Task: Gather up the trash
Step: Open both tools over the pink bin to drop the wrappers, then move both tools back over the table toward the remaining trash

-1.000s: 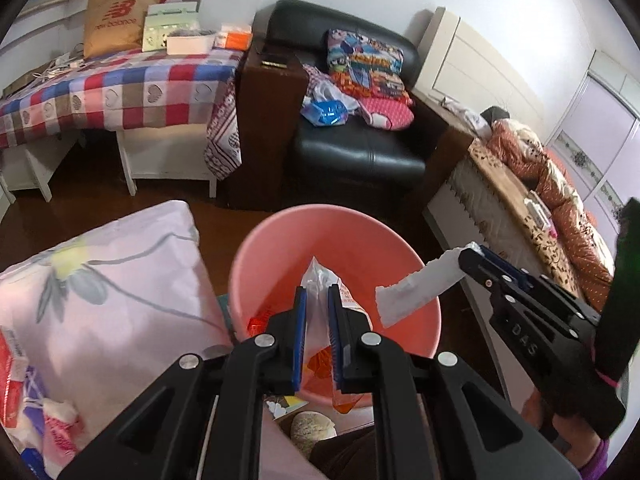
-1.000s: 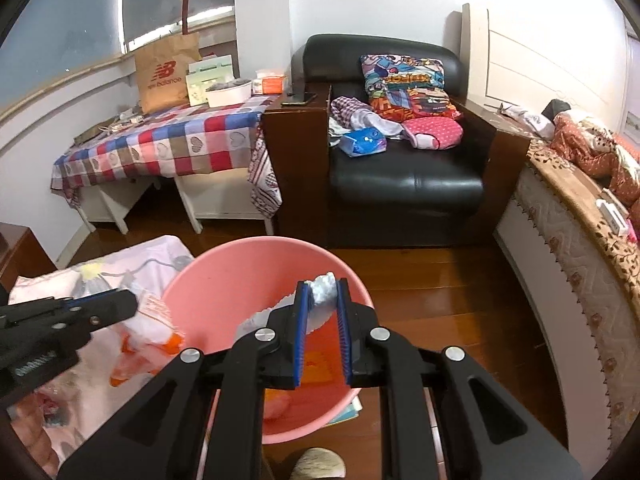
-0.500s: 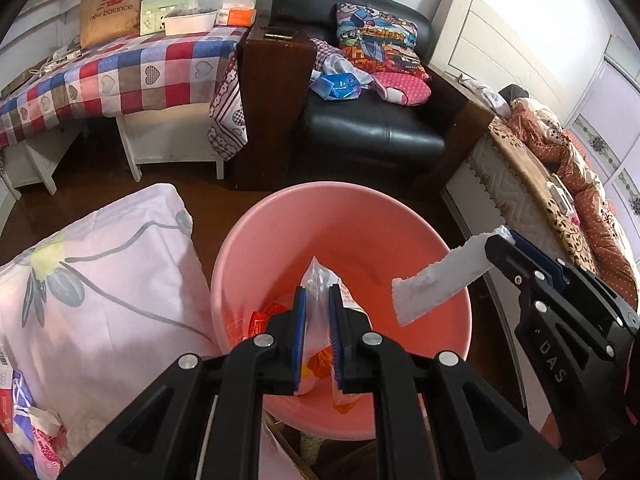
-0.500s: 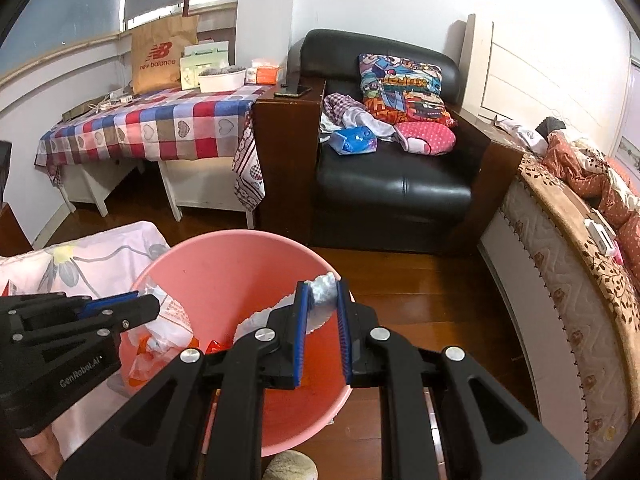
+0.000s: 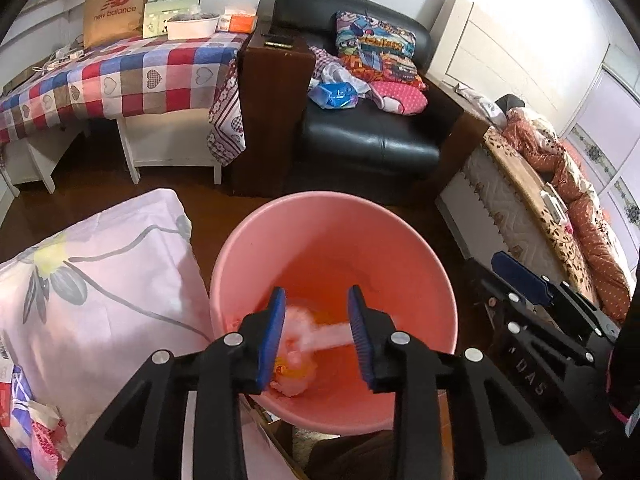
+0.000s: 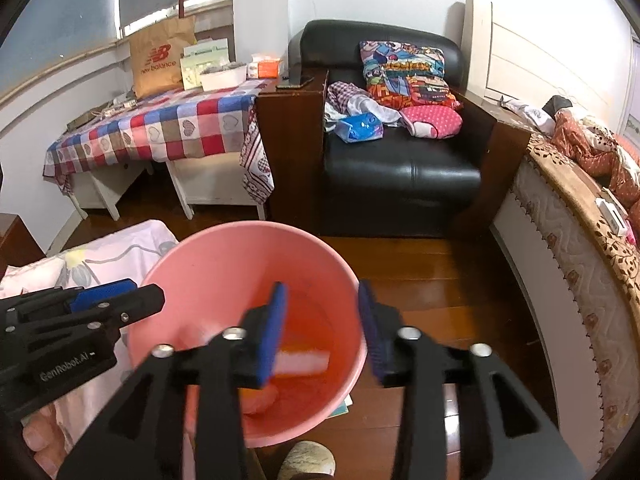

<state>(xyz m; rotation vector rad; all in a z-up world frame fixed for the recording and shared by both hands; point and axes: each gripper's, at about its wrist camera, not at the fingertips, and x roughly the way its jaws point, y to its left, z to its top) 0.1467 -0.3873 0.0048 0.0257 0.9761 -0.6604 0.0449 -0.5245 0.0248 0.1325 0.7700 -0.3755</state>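
Both grippers hang over the round pink plastic bucket [image 5: 332,280], pointing down into it. The left gripper [image 5: 316,328] has its blue-padded jaws parted and opening; the crumpled clear plastic wrapper with orange print [image 5: 292,364] lies below and beyond them inside the bucket, blurred, and the pads do not press on it. The right gripper [image 6: 322,328] likewise has its jaws apart and opening; the white strip of crumpled paper [image 6: 304,362] sits low in the bucket beneath them, its long axis running roughly across the line of the jaws, clear of both pads. Treat both pieces as released: the trash is inside the bucket, not in either grip. Neither gripper holds anything. In the left wrist view the right gripper appears at the right, just outside the bucket rim. To the left of the bucket lies the pale floral fabric cushion [image 5: 92,280], with more wrappers [image 5: 36,432] at its near left edge; the left gripper is the nearer one for these. Beyond the bucket stand the black leather armchair [image 5: 368,136] and the table with the checked cloth [image 5: 120,76].
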